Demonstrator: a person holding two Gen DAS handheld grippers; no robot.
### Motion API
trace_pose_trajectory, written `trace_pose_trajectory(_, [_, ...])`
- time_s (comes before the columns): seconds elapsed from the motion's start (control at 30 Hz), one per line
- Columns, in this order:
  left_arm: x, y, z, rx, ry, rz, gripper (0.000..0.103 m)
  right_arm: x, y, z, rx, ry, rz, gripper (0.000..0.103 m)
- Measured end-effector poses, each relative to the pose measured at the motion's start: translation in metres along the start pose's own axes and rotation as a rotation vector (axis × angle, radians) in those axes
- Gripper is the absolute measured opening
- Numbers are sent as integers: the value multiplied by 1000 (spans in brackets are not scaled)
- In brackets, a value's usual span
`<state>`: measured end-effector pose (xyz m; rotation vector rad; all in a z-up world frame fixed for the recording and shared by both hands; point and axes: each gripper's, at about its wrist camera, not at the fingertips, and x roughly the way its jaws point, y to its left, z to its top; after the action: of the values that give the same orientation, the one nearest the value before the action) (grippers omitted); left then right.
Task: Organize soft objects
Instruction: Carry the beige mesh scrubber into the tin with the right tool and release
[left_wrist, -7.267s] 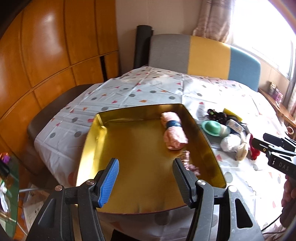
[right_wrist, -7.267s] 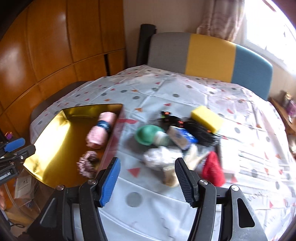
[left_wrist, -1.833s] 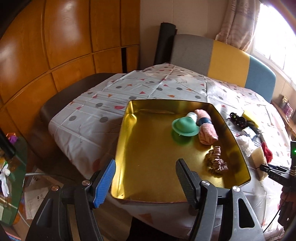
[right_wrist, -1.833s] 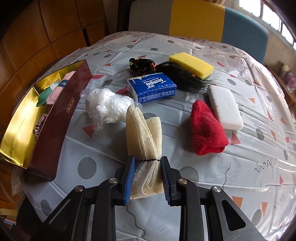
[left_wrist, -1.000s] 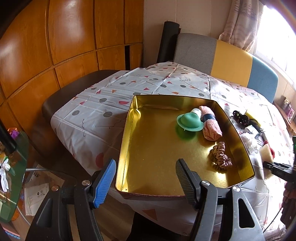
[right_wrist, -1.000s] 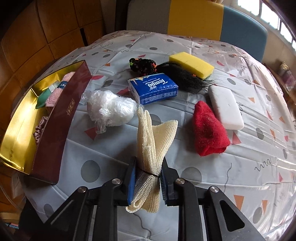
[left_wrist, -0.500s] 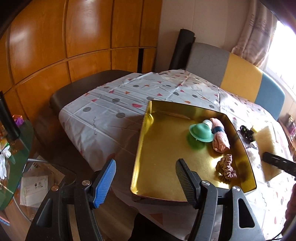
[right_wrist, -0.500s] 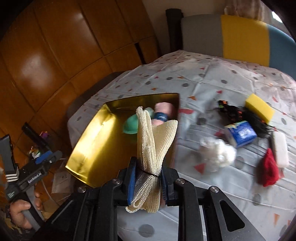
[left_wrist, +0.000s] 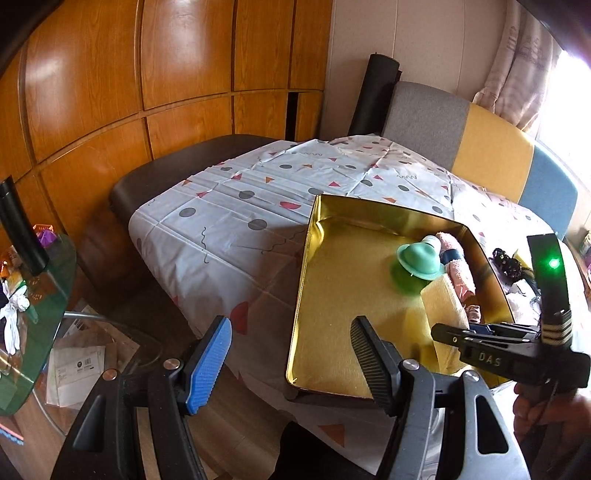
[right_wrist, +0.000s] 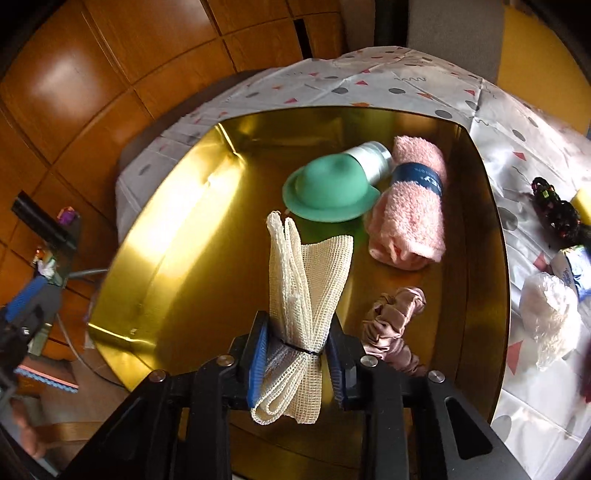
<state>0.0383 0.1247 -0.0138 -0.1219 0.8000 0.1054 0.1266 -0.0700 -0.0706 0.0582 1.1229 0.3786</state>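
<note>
A gold tray (right_wrist: 166, 206) lies on the spotted tablecloth. In it are a green hat-shaped object (right_wrist: 328, 192), a rolled pink towel (right_wrist: 410, 210) and a pink scrunchie (right_wrist: 391, 328). My right gripper (right_wrist: 297, 336) hangs over the tray's near half with a cream mesh cloth (right_wrist: 306, 280) between its pads; its jaws are opening and the cloth still fills the gap. The left wrist view shows the tray (left_wrist: 303, 295), the cloth (left_wrist: 443, 306) and the right gripper (left_wrist: 461, 332) at the tray's near right corner. My left gripper (left_wrist: 291, 354) is open with nothing in it, off the tray's near left corner.
Right of the tray on the cloth lie a crumpled plastic bag (right_wrist: 550, 310), a blue tissue pack (right_wrist: 572, 266), a black hair tie (right_wrist: 554, 206) and a yellow sponge (right_wrist: 583, 199). A glass side table (left_wrist: 37, 314) stands at the left. A grey, yellow and blue backrest (left_wrist: 480, 147) is behind.
My right gripper has carried the mesh cloth left from the tablecloth to above the tray, and its jaws stand a little wider. The left gripper has barely shifted.
</note>
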Motion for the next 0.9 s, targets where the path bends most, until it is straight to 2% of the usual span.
trace_pose_trajectory(0.1, [-1,-1,0,3,-2,-2,68,0,-4,-3,-4,-6,-44,35])
trace_pose_trajectory(0.23, [-3,-3,0,11,-10,0,68,-4,-10,-5,7,-28,-40,45])
trace_pose_trajectory(0.6, [-13,-11,1,36,-30,-1,68,-36,-2,-5,-6,-130,-44,54])
trace_pose_trajectory(0.9, [-17,-25,2,84,-32,-8,68,-66,-7,-8,11,-209,-47,57])
